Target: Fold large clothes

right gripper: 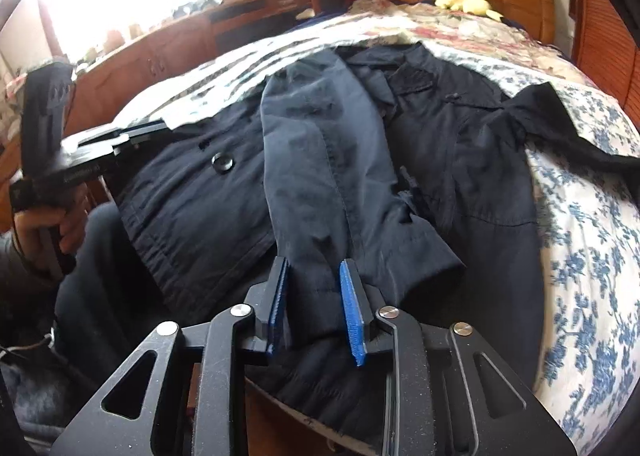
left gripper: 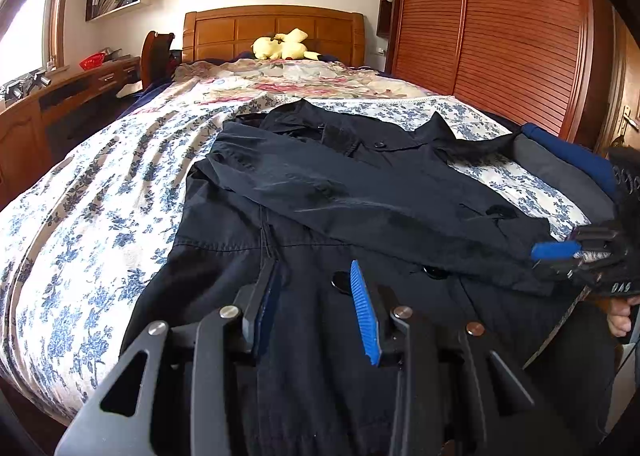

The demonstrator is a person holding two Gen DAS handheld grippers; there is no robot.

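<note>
I have a large dark navy thin-fabric coat with black buttons (left gripper: 360, 191) spread across the middle of the left wrist view, lying on the blue-and-white floral bedspread (left gripper: 80, 223), one sleeve (right gripper: 316, 175) folded diagonally over the front.

I judge it light, limp and slightly slick: it will sag and slide unless lifted by a doubled edge, so the cuff, hem or shoulder seam are the places I would take it. The buttons are the only hard parts.

My right gripper (right gripper: 316, 288), bottom centre of the right wrist view, has its blue-padded fingers (right gripper: 352, 308) partly spread on either side of the sleeve's cuff end; the cloth sits between them, but I cannot tell that the pads press on it.

My left gripper (left gripper: 316, 292), bottom centre of its own view, has fingers parted over the coat's lower front, gripping nothing that I can see.

The only writing is white lettering on the gripper bodies, too small to read.
</note>
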